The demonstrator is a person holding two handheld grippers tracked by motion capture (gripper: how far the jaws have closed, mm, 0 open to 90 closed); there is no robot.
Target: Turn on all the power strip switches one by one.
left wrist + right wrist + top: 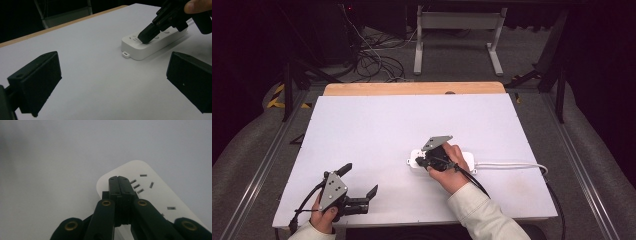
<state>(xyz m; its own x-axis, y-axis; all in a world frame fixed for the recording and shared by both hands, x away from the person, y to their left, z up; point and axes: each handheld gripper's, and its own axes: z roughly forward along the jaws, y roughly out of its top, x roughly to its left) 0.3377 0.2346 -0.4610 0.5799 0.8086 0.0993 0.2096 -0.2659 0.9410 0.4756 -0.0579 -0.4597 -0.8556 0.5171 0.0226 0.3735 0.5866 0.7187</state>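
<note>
A white power strip (464, 159) lies flat on the white table (377, 120), right of the middle. My right gripper (421, 161) is shut, and its closed tips rest on the strip's left end beside the socket slots. In the right gripper view the joined tips (119, 180) sit on the strip (155, 195) near its rounded end. The left gripper view has the same tips (145, 37) pressing on the strip (150, 47). My left gripper (360, 180) stands open near the table's front left corner, nothing between its fingers (37, 80).
The strip's white cable (512, 165) runs right to the table edge. A wooden board edge (412, 88) borders the table's far side. Beyond it stand a metal frame (457, 20) and loose floor cables (377, 60). Rails flank both sides.
</note>
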